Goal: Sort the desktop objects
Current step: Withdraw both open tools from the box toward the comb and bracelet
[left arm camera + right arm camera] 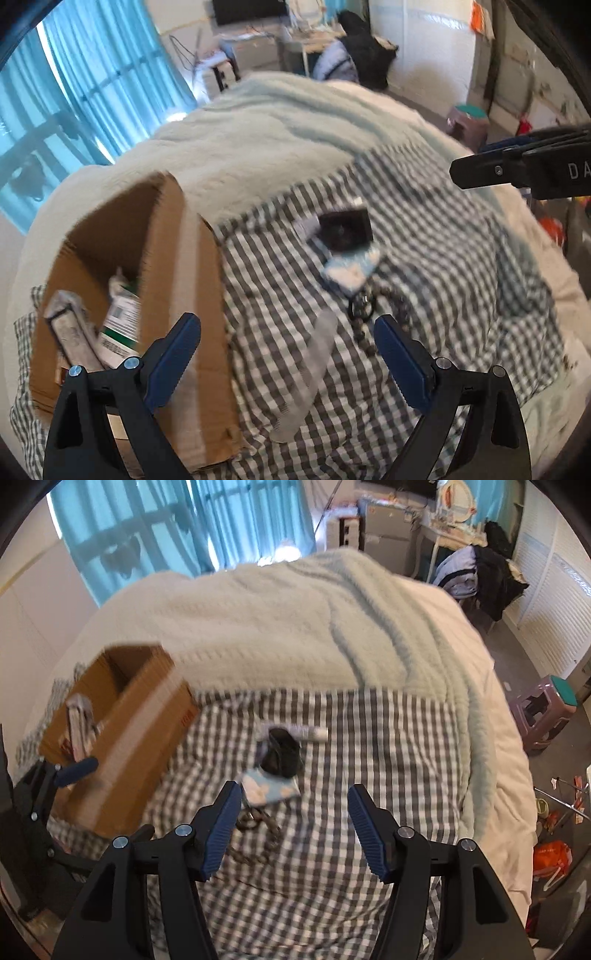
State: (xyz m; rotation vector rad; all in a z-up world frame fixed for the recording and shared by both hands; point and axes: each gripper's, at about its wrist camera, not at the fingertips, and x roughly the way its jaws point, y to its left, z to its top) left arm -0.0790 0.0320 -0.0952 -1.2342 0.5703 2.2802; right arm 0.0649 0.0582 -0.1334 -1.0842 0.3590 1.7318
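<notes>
Both tongs hang with their jaws spread and nothing between them. The left tongs [288, 354] sit low by the near right corner of the cardboard box [192, 295], probably because that is where sorted things go: a green and white carton [123, 321] and a grey packet [70, 332] already stand inside it. The right tongs [293, 830] hover over the checked cloth [388, 775] on the bed, pointed at the small heap left to sort, so they look set to reach for it.

That heap lies near the middle of the cloth, to the right of the box and apart from it. A black pouch [282, 753] rests partly on a light blue packet [269, 788], with a white tube [314, 734] touching its far side. A string of beads with a dark ring [364, 314] trails from the near edge of the packet toward the tongs. A clear comb [310, 373] lies alone between box and beads.

Overlap is the main hindrance: lifting the packet would drag the pouch. Blur hides finer detail. A pale fleece blanket [277, 627] covers the far half of the bed.
</notes>
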